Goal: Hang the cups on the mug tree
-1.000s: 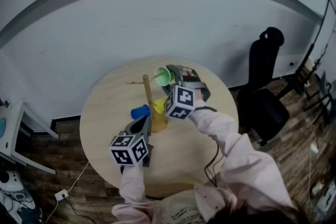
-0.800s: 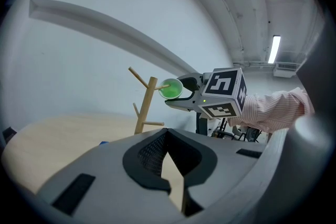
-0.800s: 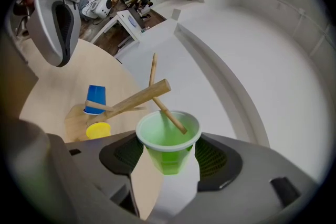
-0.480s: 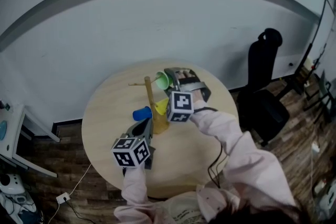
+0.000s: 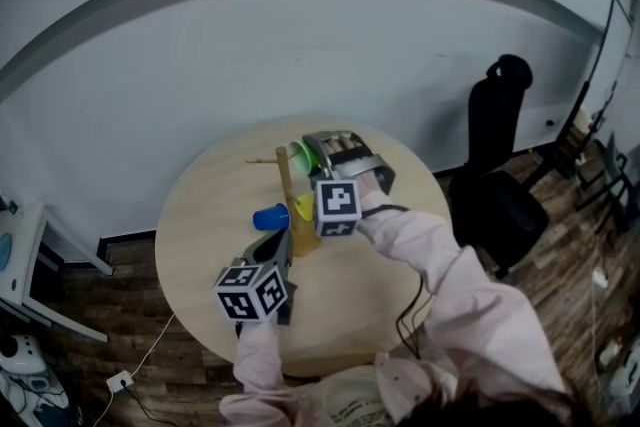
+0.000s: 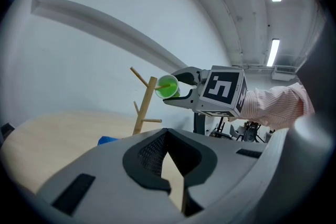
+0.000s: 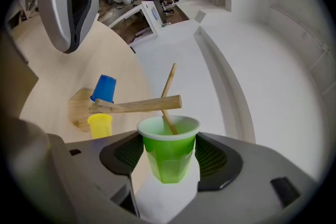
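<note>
Right gripper (image 7: pixel 169 161): jaws clamped on the sides of the green cup (image 7: pixel 168 145), mouth towards the mug tree (image 5: pixel 286 187). One slanted upper peg (image 7: pixel 168 93) crosses the rim, its tip inside the cup.

Blue cup (image 5: pixel 269 216) hangs on a low peg at the tree's left. Yellow cup (image 5: pixel 304 207) hangs low on the right, just under the right gripper.

The opposite upper peg (image 5: pixel 260 159) is bare, with open air round it.

Left gripper (image 6: pixel 170 168): jaws drawn together, only a thin sliver between, nothing in them. It is low over the round table (image 5: pixel 200 205), just beside the tree's base (image 7: pixel 79 110); contact cannot be told.

Tabletop is bare from the tree out to the left and near edges. Office chair (image 5: pixel 505 165) stands past the right edge, well apart.
</note>
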A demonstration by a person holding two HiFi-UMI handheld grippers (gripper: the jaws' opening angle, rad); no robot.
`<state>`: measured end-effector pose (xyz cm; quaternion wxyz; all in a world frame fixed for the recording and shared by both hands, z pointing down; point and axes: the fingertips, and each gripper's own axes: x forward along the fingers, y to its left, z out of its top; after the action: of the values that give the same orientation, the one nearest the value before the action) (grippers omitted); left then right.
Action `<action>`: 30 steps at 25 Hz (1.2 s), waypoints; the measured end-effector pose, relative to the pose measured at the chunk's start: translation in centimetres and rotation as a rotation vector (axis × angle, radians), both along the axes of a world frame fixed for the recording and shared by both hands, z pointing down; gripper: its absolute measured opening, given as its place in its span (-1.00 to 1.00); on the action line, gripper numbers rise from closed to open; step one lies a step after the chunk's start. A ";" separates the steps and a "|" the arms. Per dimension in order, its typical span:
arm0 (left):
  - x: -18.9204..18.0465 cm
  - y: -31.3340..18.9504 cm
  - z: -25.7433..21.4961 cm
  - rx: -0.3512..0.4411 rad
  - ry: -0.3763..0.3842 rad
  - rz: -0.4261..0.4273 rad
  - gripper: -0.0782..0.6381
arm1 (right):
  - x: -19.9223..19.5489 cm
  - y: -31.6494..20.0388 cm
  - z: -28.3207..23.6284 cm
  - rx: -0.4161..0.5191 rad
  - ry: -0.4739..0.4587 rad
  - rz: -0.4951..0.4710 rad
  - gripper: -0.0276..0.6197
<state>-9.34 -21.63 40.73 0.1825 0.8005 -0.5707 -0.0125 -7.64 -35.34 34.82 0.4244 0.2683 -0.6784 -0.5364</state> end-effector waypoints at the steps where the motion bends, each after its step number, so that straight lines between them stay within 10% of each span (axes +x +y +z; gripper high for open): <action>1: -0.1 0.1 0.0 0.000 0.001 -0.001 -0.74 | -0.1 0.1 0.0 0.005 0.006 -0.001 0.02; 30: -0.4 0.5 0.6 -0.011 0.015 -0.015 -0.74 | -1.0 1.0 1.0 0.041 0.043 -0.032 0.04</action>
<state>-9.76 -21.12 41.37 0.1910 0.7952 -0.5752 -0.0168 -8.64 -34.39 35.80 0.4247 0.2544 -0.6621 -0.5626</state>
